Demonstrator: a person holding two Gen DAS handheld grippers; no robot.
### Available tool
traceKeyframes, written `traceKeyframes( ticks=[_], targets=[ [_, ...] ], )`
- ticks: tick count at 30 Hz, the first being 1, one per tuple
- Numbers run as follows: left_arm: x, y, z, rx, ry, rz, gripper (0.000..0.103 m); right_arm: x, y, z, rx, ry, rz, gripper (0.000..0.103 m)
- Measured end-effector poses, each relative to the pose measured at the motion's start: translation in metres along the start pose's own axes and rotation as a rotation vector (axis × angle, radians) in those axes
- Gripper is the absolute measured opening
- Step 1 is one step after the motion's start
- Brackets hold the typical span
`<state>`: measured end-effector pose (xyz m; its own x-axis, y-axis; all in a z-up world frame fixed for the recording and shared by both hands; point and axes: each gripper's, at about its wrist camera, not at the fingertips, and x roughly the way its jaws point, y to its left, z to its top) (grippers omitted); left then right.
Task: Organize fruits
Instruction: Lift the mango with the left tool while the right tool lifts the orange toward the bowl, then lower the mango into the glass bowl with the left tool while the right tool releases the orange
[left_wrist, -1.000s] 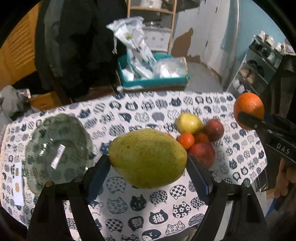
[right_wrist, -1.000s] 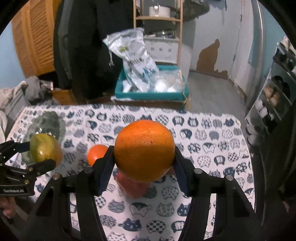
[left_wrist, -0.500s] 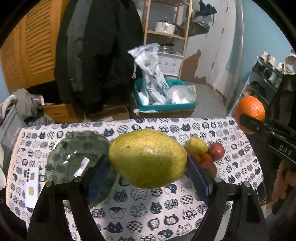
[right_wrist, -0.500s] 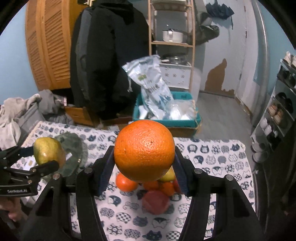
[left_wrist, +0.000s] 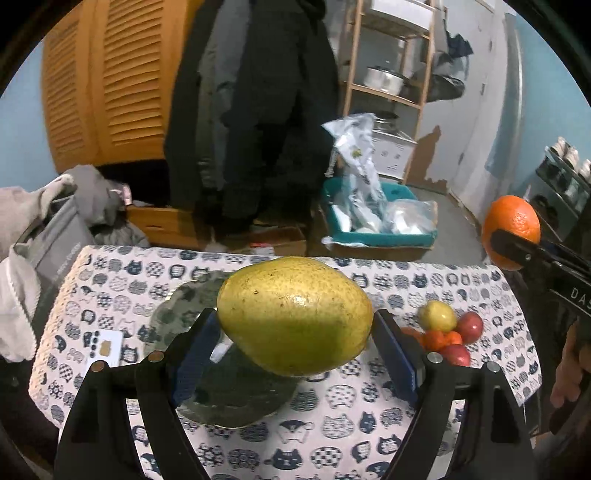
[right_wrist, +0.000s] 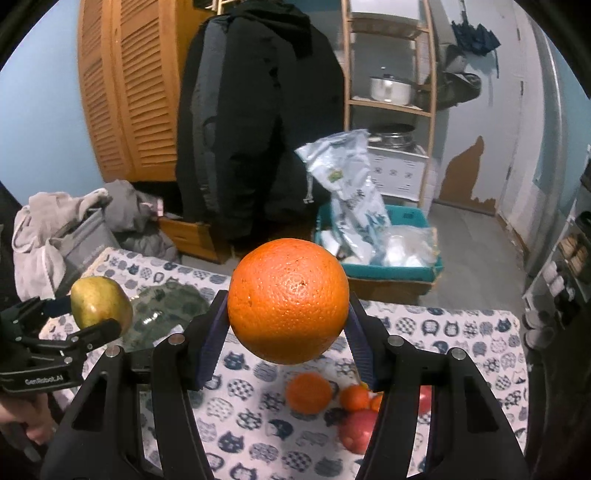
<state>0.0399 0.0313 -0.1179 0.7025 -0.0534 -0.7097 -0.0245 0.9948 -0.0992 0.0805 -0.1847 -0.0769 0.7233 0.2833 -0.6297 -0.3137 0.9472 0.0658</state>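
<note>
My left gripper (left_wrist: 295, 321) is shut on a big yellow-green mango (left_wrist: 295, 314) and holds it high above the green glass plate (left_wrist: 236, 398) on the cat-print table. My right gripper (right_wrist: 288, 321) is shut on a large orange (right_wrist: 288, 301), held high above a pile of small fruits (right_wrist: 332, 402). In the left wrist view the pile (left_wrist: 447, 336) lies at the table's right, with a yellow fruit, small oranges and red fruits. The orange also shows at that view's right edge (left_wrist: 511, 225). The mango shows at the left of the right wrist view (right_wrist: 99, 301).
A small white card (left_wrist: 105, 349) lies left of the plate. Beyond the table's far edge stand a teal crate with plastic bags (left_wrist: 376, 225), a hanging black coat (right_wrist: 258, 122), a wooden shelf with pots (right_wrist: 391, 92) and a heap of grey clothes (left_wrist: 55, 221).
Both grippers have risen and drawn back from the table with their fruits held. The table, plate and fruit pile now look lower and farther away.
</note>
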Motion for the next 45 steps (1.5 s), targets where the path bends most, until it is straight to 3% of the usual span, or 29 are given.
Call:
traceKeyframes(
  ticks=[20,30,45],
  targets=[
    [0.030,0.091,-0.011,-0.107,0.054,0.126,0.085,0.090,0.098,0.020,-0.059,0.089,0.134,0.060],
    [0.068,0.124,-0.024,-0.140,0.124,0.167,0.085,0.148,0.135,0.005,-0.085,0.202,0.197,0.060],
    [0.126,0.143,-0.057,-0.176,0.267,0.191,0.085,0.208,0.153,-0.041,-0.109,0.371,0.213,0.060]
  ],
)
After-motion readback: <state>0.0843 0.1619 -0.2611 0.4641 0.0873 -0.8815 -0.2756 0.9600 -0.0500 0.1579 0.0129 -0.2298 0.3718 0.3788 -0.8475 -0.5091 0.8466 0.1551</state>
